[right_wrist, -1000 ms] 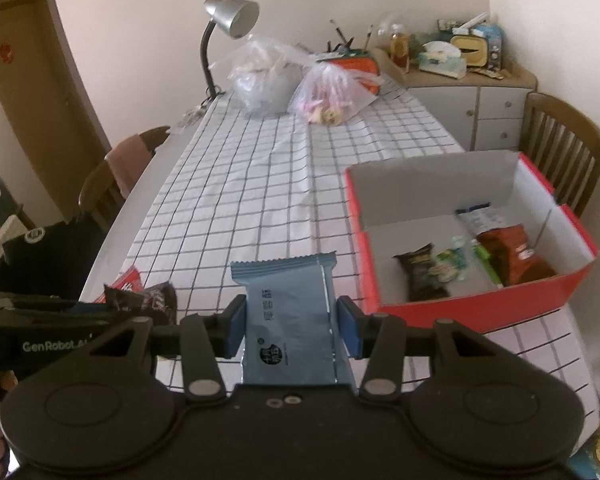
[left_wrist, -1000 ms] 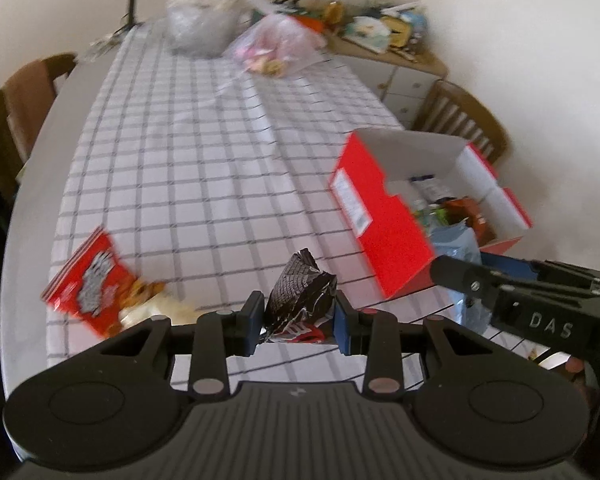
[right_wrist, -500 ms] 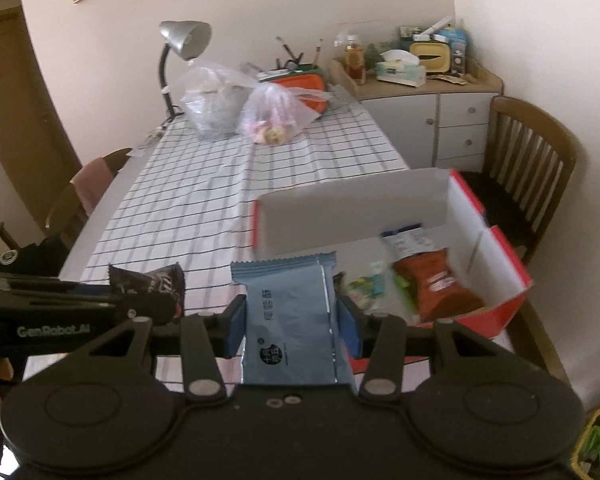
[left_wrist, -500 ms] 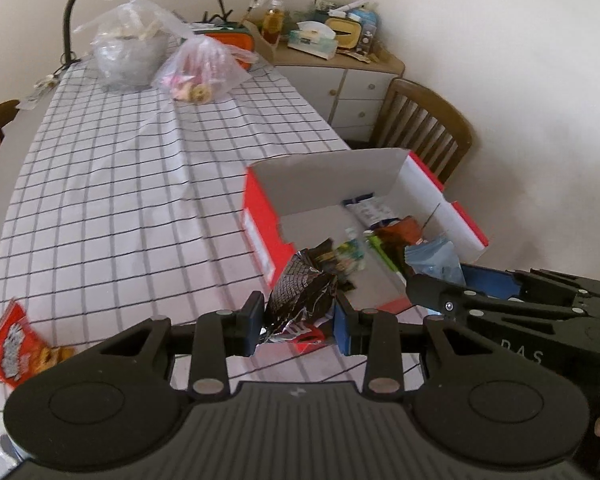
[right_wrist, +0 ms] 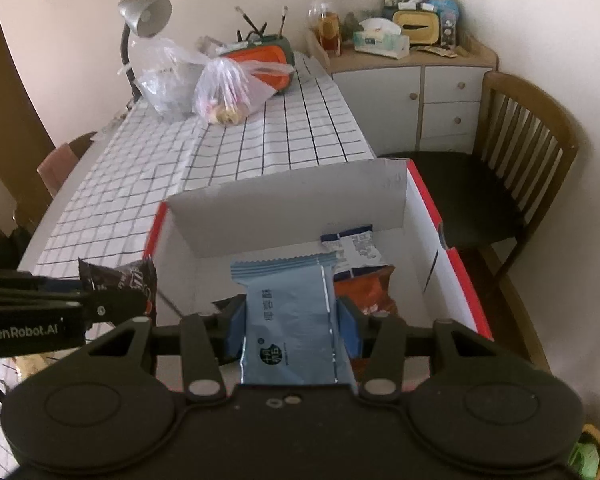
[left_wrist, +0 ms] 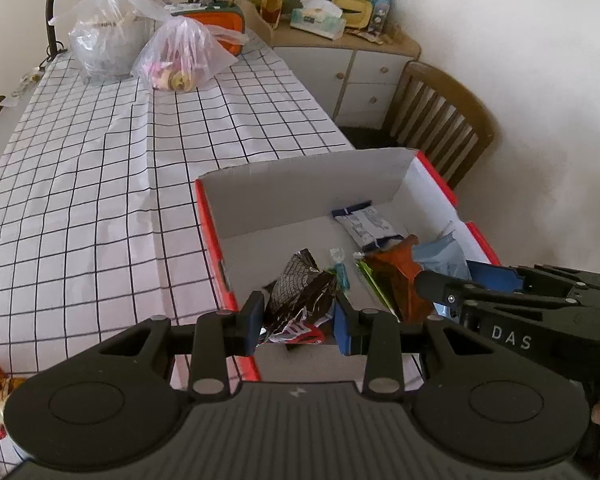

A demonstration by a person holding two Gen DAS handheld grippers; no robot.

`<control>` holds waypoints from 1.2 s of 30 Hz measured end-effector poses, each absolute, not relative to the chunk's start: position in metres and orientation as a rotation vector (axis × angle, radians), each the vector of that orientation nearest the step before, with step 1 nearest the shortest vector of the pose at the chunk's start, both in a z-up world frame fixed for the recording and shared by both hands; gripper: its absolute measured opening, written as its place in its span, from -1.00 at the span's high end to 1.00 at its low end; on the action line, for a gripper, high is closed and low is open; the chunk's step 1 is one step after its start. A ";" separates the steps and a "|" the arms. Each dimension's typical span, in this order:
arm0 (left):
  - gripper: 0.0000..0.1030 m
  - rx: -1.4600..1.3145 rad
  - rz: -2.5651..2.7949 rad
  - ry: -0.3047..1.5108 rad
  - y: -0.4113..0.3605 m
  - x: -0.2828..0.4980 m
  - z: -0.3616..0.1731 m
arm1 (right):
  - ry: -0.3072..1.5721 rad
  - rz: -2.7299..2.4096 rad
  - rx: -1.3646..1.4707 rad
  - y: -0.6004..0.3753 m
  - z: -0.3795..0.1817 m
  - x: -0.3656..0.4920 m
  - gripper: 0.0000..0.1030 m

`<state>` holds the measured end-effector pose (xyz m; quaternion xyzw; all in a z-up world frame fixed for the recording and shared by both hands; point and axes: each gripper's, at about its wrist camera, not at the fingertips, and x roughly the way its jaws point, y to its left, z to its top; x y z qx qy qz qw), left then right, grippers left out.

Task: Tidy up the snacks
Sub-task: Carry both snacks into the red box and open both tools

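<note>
Over red box [right_wrist: 456,276], R gripper [right_wrist: 292,326] grips blue packet [right_wrist: 296,320] w/ long axis forward.

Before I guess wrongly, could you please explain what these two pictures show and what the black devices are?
There is no robot here: a person holds a two-finger gripper in each hand, and each carries a camera looking along its fingers. One picture is from the left gripper, which is pinching a dark snack packet. The other is from the right gripper, pinching a blue packet. Both hover over a red box that holds a few snacks and sits on a checked tablecloth. Plastic bags lie at the far end.
</note>
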<state>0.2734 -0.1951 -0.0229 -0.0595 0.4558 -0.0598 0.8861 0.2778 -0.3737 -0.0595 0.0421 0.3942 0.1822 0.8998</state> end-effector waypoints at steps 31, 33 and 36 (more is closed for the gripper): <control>0.32 -0.008 -0.026 1.189 -0.228 0.361 -0.100 | 0.990 0.486 -0.017 -0.343 -0.118 0.397 0.10; 0.32 -0.012 -0.021 1.186 -0.227 0.361 -0.101 | 0.982 0.491 -0.010 -0.345 -0.116 0.397 0.10; 0.32 -0.006 -0.012 1.185 -0.228 0.361 -0.103 | 0.973 0.504 0.005 -0.350 -0.112 0.395 0.10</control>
